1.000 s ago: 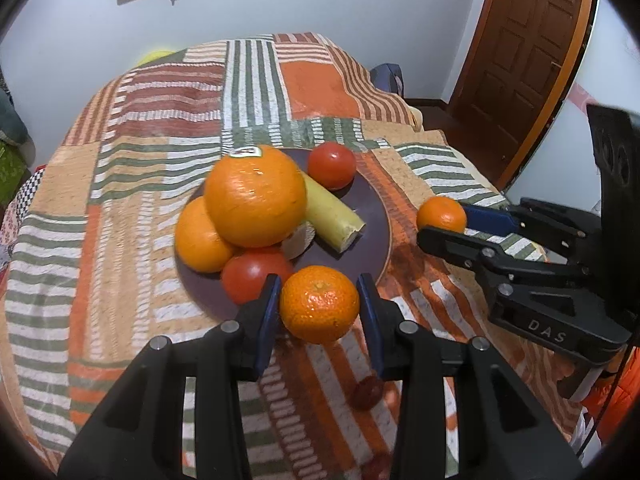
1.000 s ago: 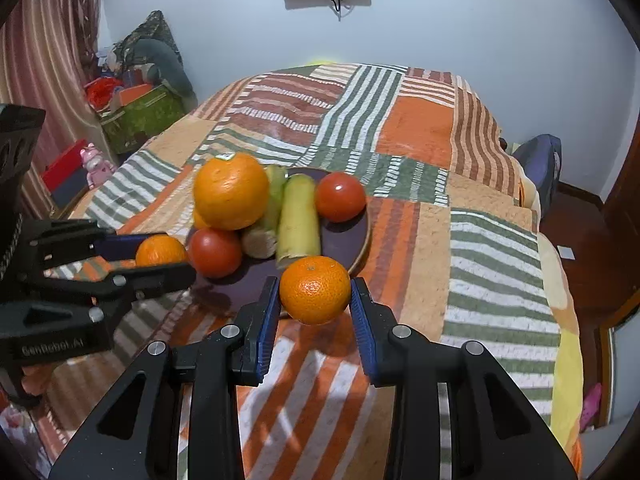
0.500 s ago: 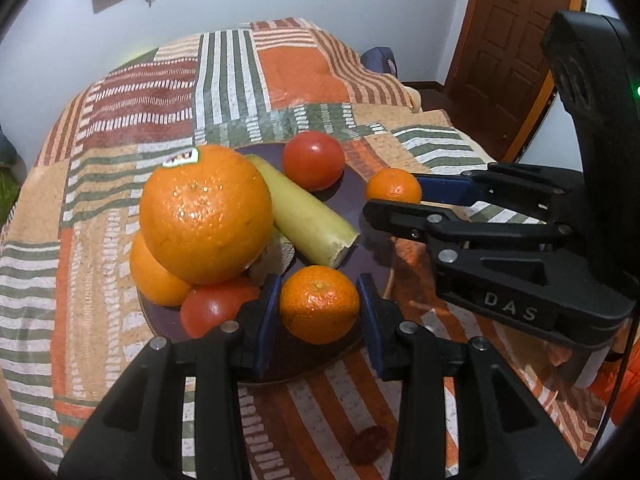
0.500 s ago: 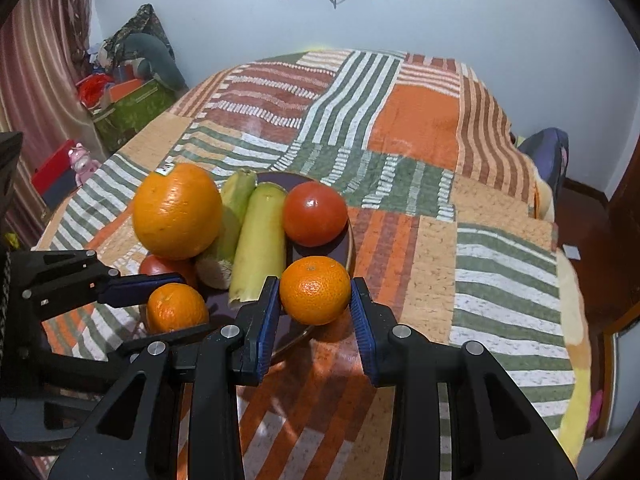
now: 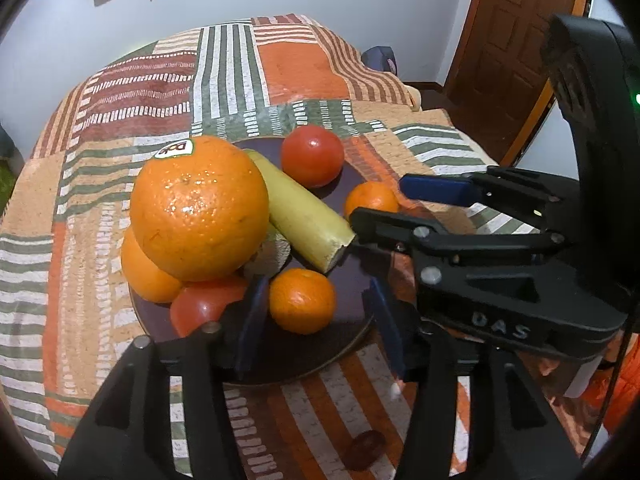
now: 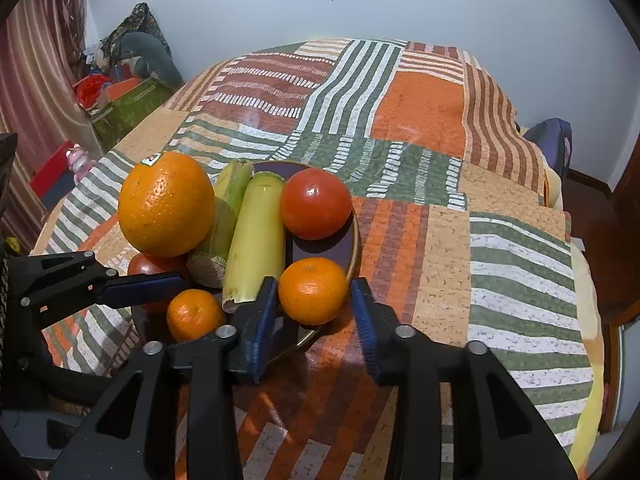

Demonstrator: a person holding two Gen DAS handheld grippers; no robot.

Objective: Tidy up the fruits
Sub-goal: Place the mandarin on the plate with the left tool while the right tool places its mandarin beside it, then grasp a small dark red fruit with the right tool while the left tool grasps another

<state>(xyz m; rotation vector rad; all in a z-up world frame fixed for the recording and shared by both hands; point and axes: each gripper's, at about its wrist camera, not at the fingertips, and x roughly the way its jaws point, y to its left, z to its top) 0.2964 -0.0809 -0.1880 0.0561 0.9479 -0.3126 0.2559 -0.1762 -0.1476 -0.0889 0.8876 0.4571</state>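
Mandarins sit on the dark plate (image 5: 356, 344) in the left wrist view. One mandarin (image 5: 302, 301) rests near the plate's front edge between the blue pads of the left gripper (image 5: 316, 320), whose jaws have just been opening; there is a clear gap on both sides, so it holds nothing. A second mandarin (image 5: 371, 201) lies at the plate's right edge, between the fingers of the right gripper (image 5: 384, 200), seen here from the side. A big orange (image 5: 199, 209) tops the pile, over a smaller orange (image 5: 146, 272) and a tomato (image 5: 200, 308); a yellow banana piece (image 5: 306, 216) and a second tomato (image 5: 312, 155) lie behind. A small dark object (image 5: 364, 455) sits on the patchwork cloth near the front edge, too blurred to identify.

In the right wrist view, the right gripper (image 6: 314, 308) straddles its mandarin (image 6: 313, 290) at the plate's (image 6: 354, 248) near rim. Its jaws have just been opening too, and the pads stand off the fruit. The left gripper's mandarin (image 6: 195, 314) lies beside the banana piece's (image 6: 256, 236) cut end.

Both mandarins look delivered, and no loose fruit shows on the cloth, so the task seems near done; what remains is backing away. Only this view shows a greenish second banana piece (image 6: 224, 224) behind the big orange (image 6: 166, 204) and clutter along the left wall; only the left view shows the door.
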